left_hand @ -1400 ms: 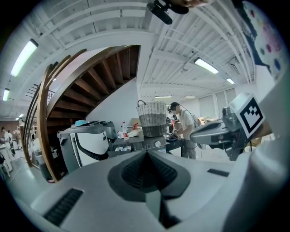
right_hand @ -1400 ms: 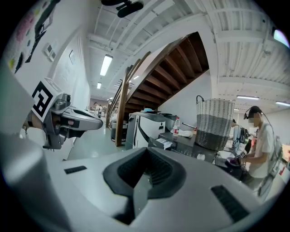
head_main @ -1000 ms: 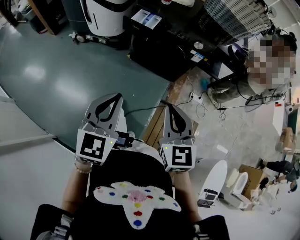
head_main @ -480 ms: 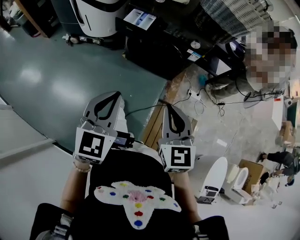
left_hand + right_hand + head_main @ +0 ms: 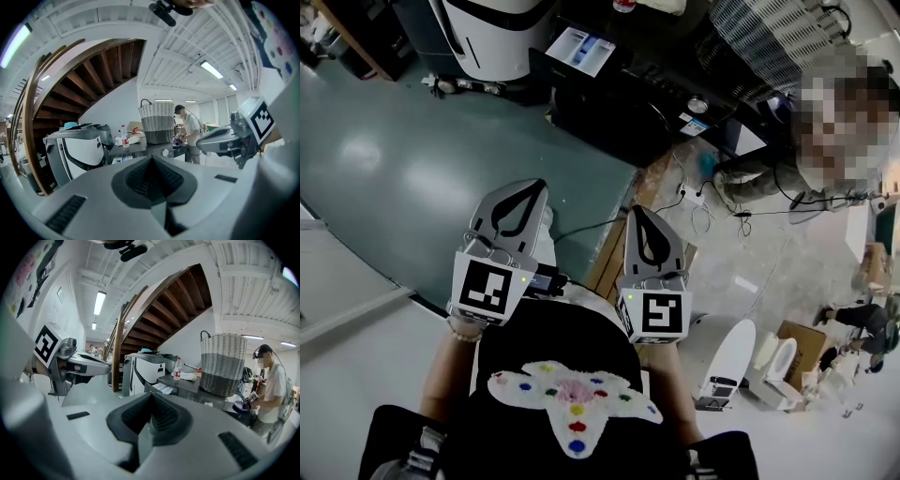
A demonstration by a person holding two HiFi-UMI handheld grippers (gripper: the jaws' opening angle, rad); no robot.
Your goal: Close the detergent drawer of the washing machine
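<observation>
White-and-blue probable drawer (image 5: 579, 49) far off; held left gripper (image 5: 526, 190) and right gripper (image 5: 638, 214) fingers pressed together, empty; needed approaching, then pushing squarely.

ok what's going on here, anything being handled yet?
Nothing handled yet. A person holds the left hand-held gripper and right hand-held gripper out in front, both shut and empty, pointing toward a white machine and a dark desk. No detergent drawer is in view. A second person stands by the desk.
</observation>
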